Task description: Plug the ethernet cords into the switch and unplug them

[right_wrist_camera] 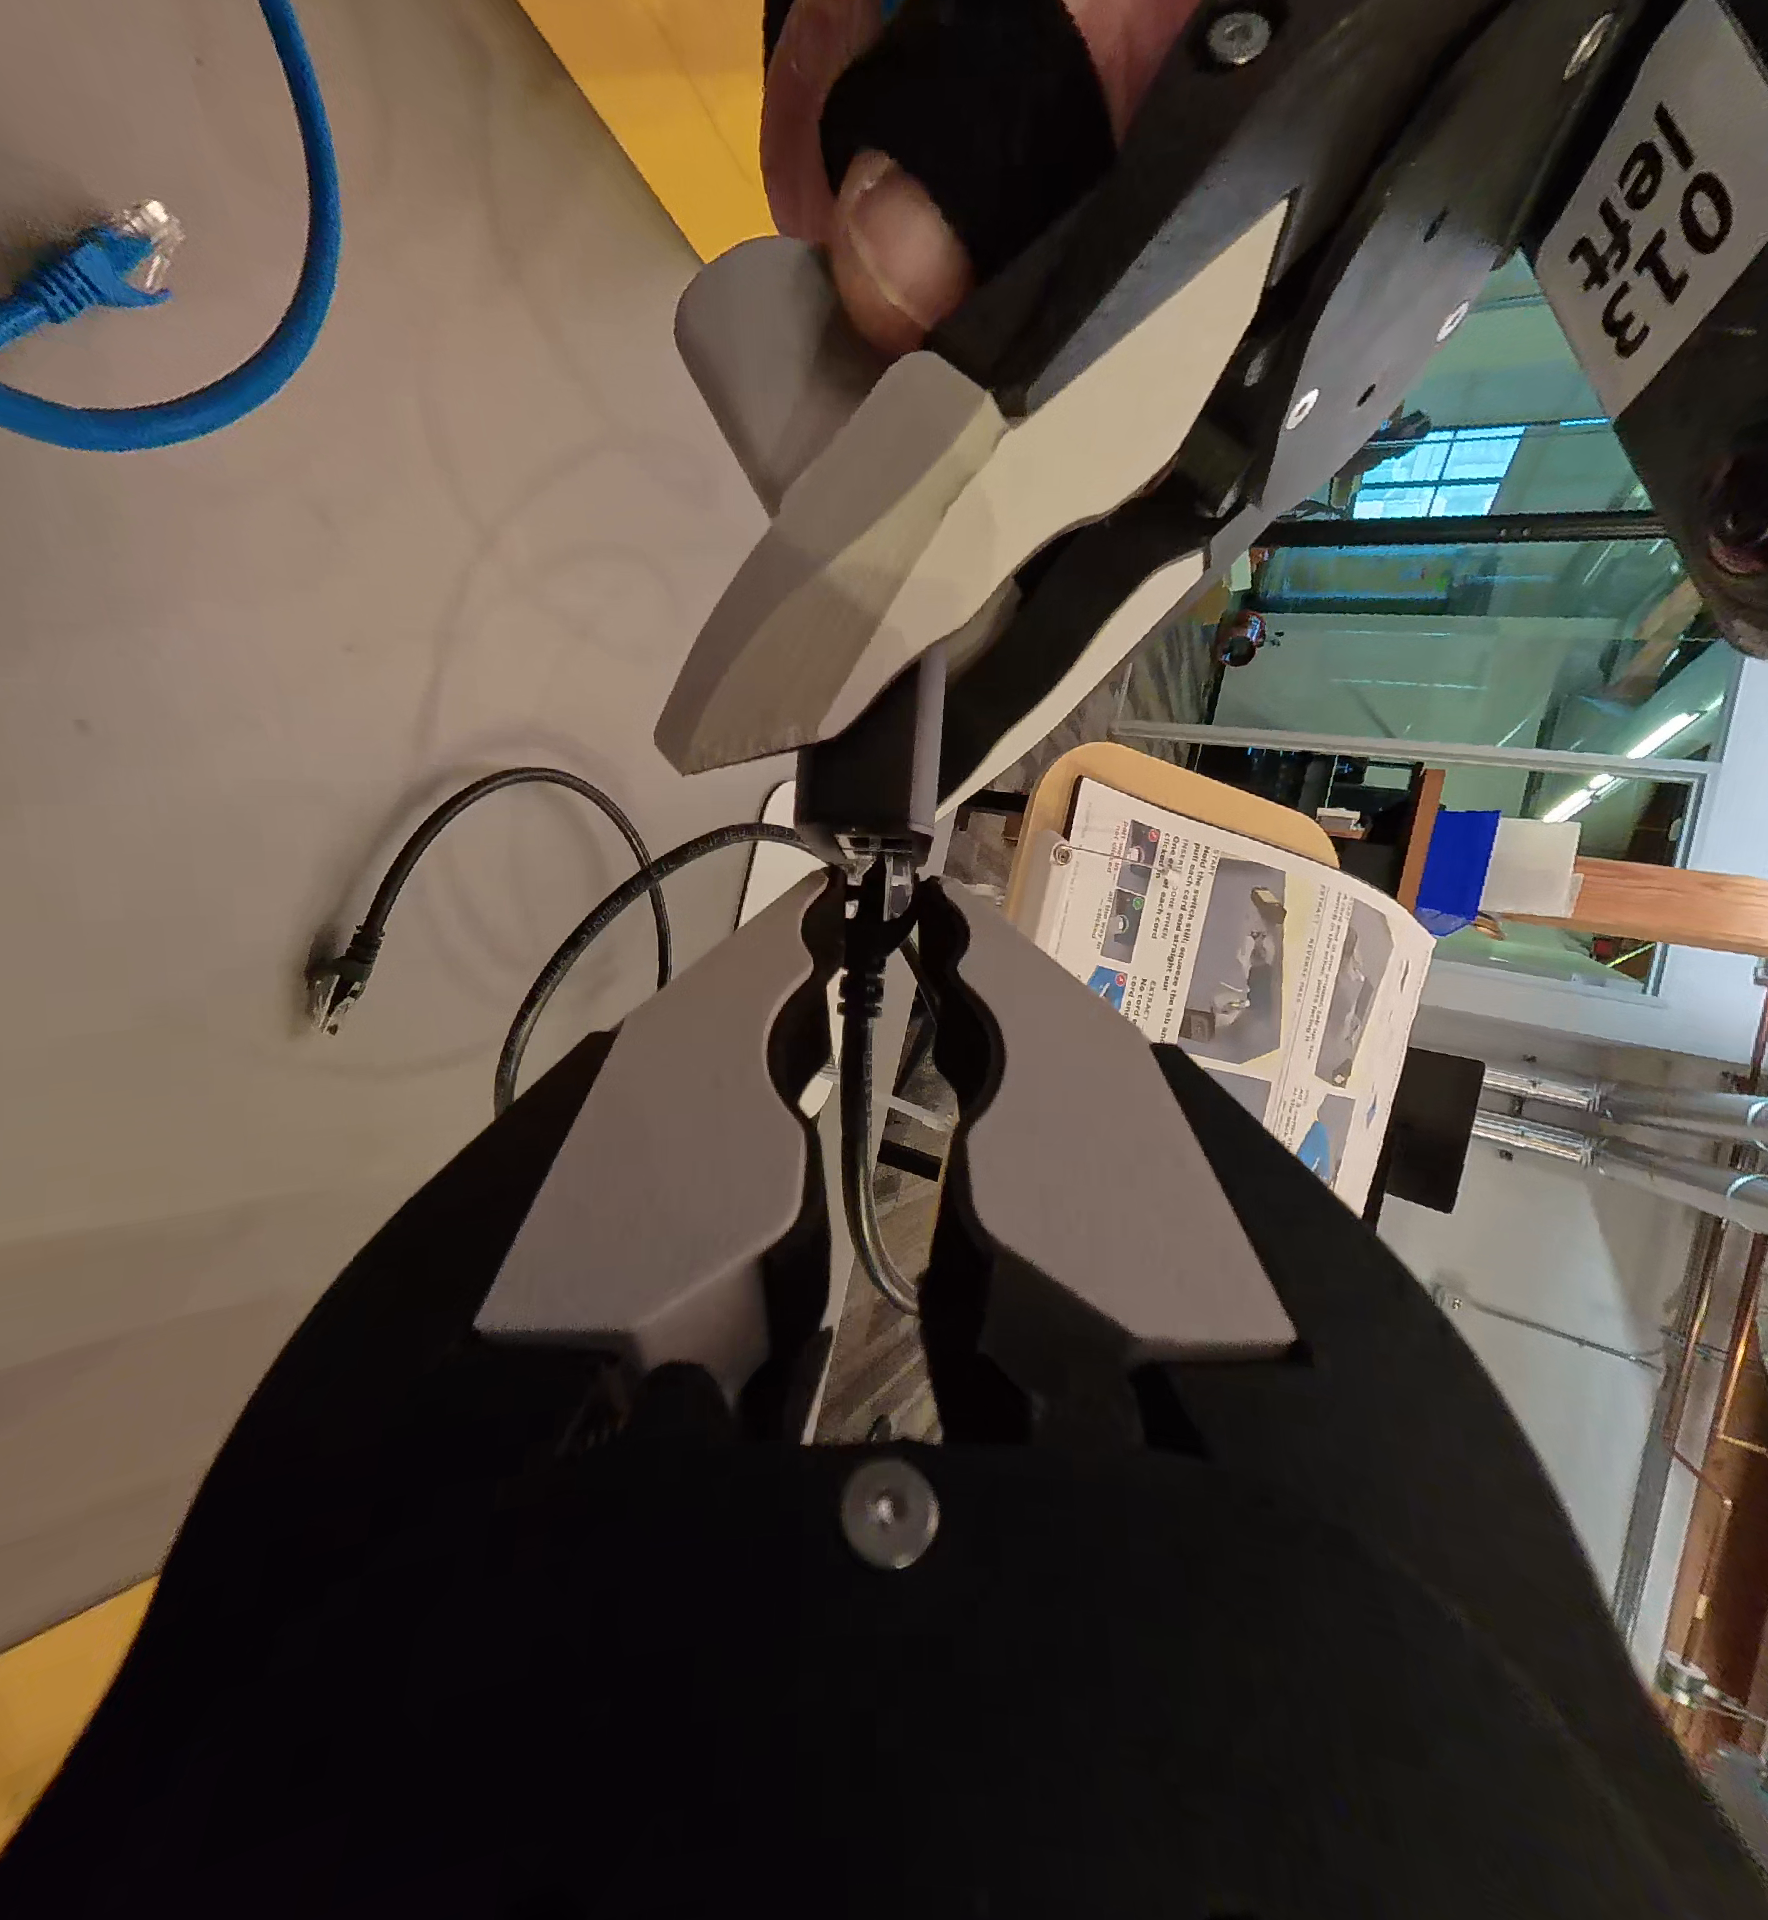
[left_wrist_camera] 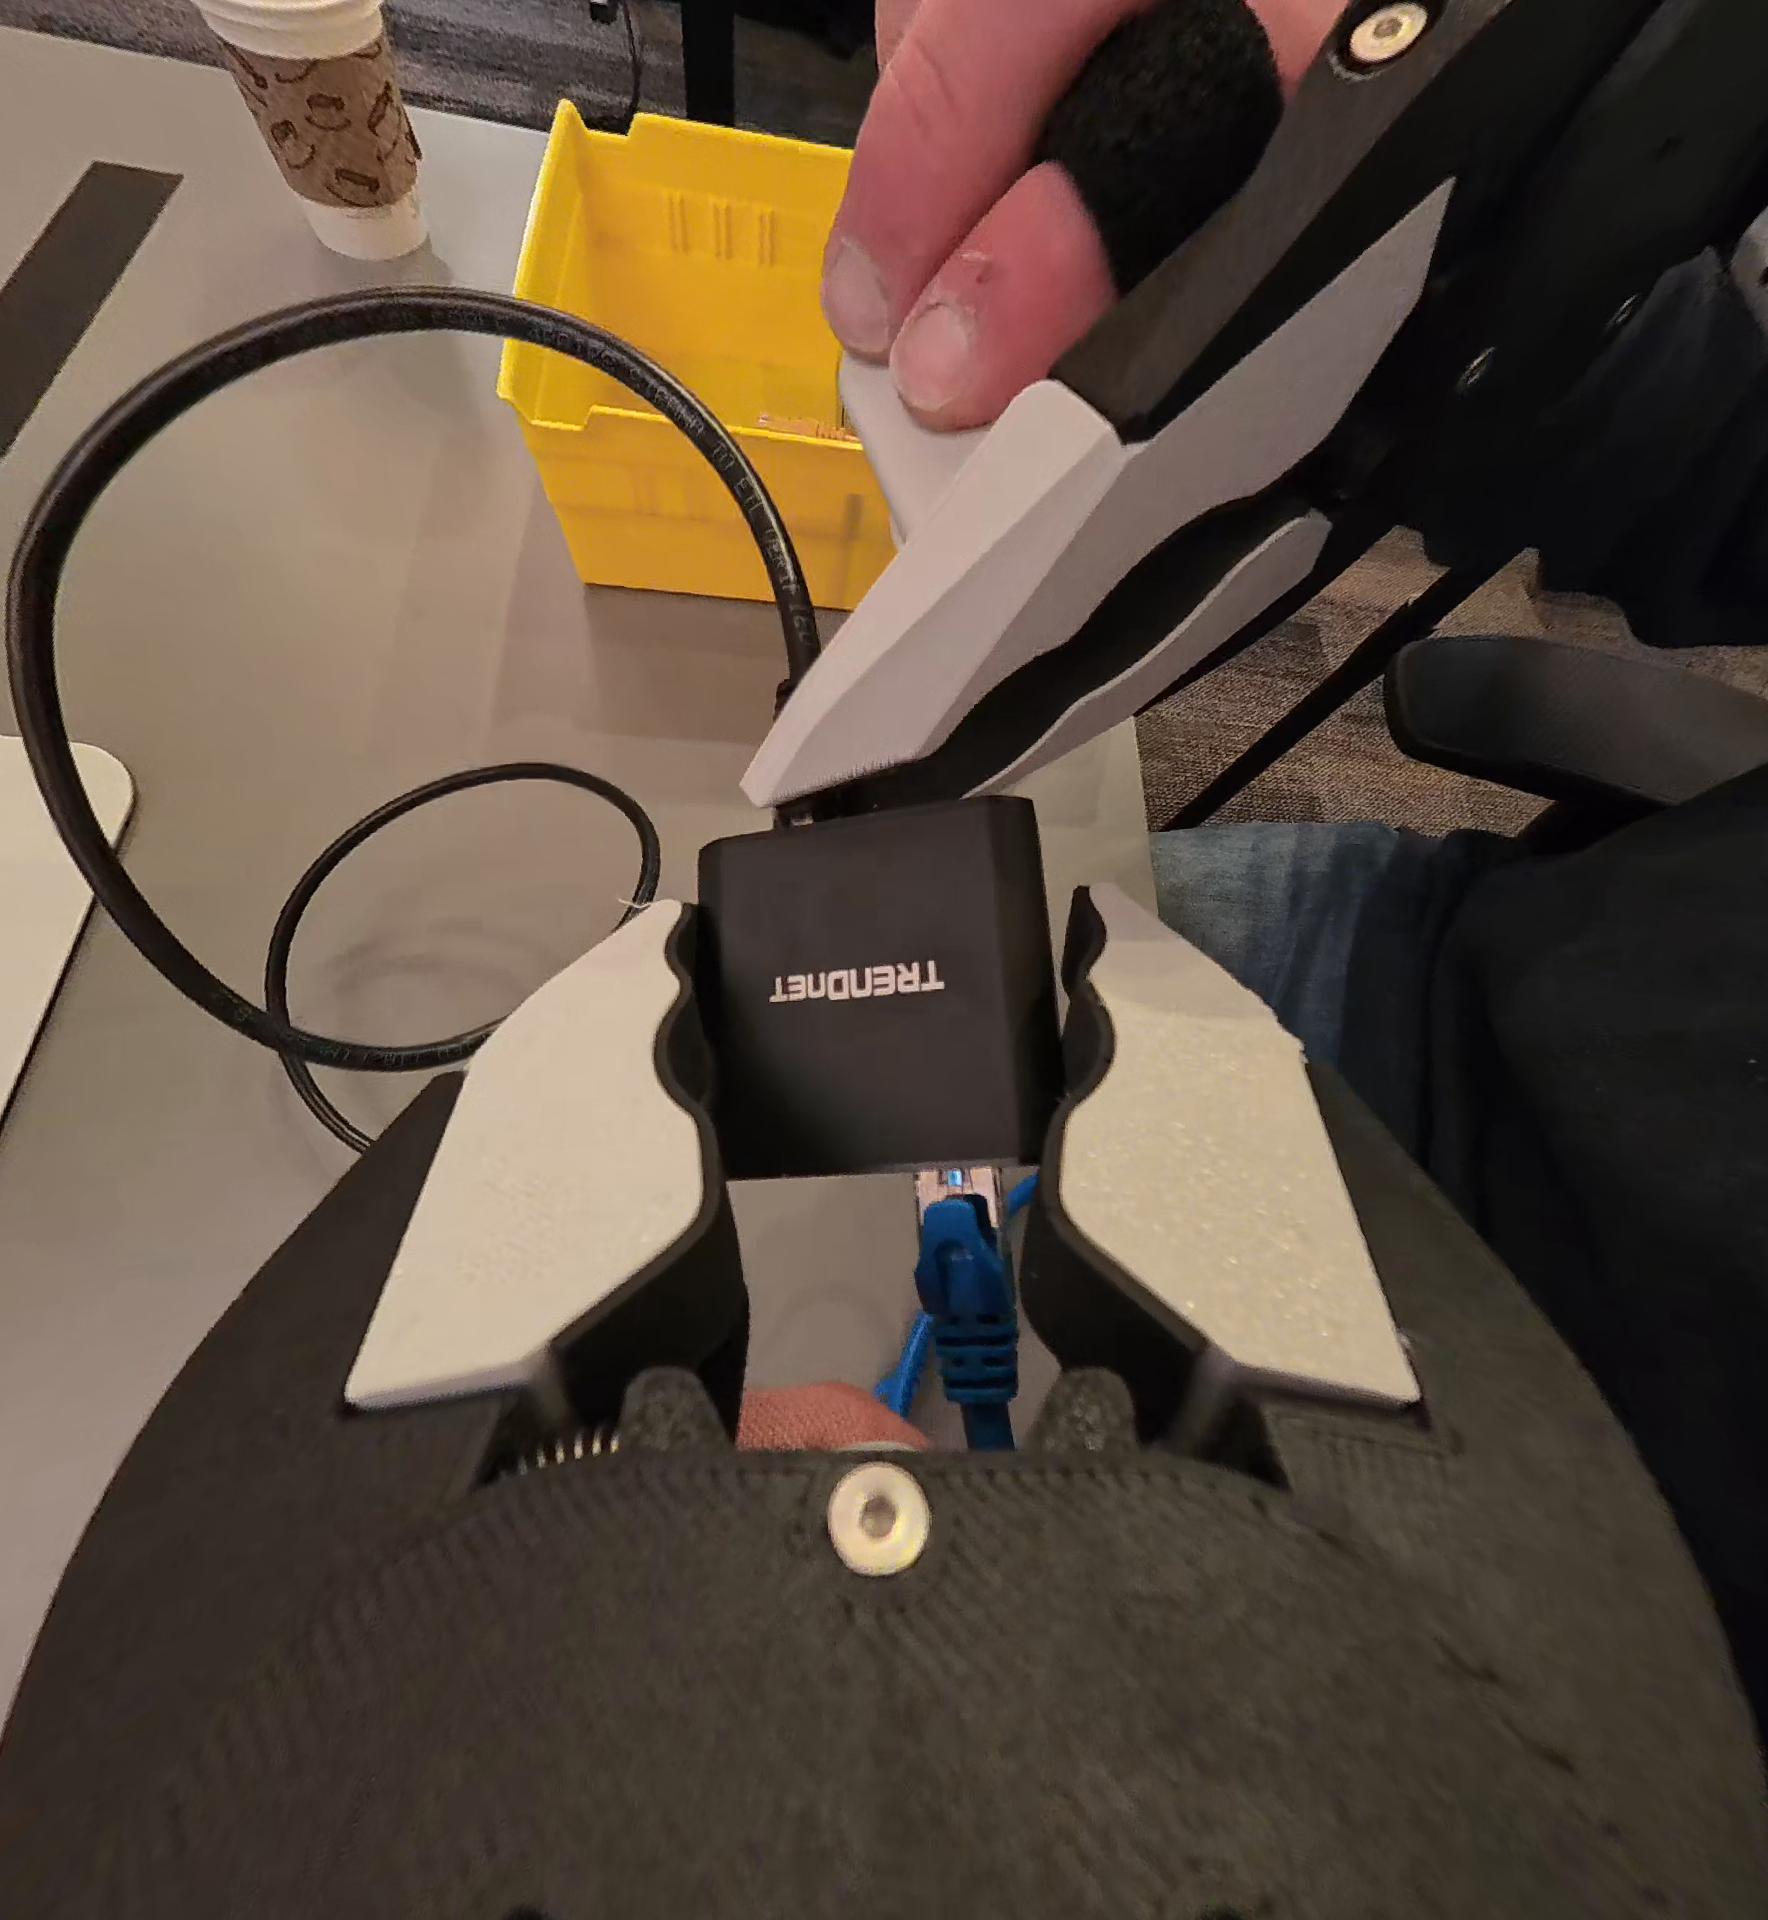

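Black, ribbed housing fills the bottom of the left wrist view, and from it the left tongs [left_wrist_camera: 880,1023] reach forward, set fairly wide and clamped by their notched inner edges on both sides of the switch [left_wrist_camera: 875,987], a small black box held off the bench [left_wrist_camera: 360,644]. On the near face of the switch a blue cord [left_wrist_camera: 968,1309] sits plugged in, its boot running back between the fingers. At the far face of the switch, the right tongs [right_wrist_camera: 875,914] are drawn narrow around the plug and boot of a black cord [right_wrist_camera: 864,1039] right at the port mouth; whether that plug has latched I cannot tell. I judge the switch light and rigid, its smooth shell apt to slide unless squeezed across the flanks as now. The plugs are hard, with a brittle clear latch tab, so the stiff boot behind the tab is the place to pinch. Both cords are springy and will tug sideways. Left of the switch the black cord loops across the bench, its free plug [right_wrist_camera: 334,982] lying loose. Beyond the switch stand a yellow bin [left_wrist_camera: 693,343] and a paper cup [left_wrist_camera: 324,125], well apart from it. Beside the switch in the right wrist view is an instruction sheet [right_wrist_camera: 1244,997]. Only the loops could snag.
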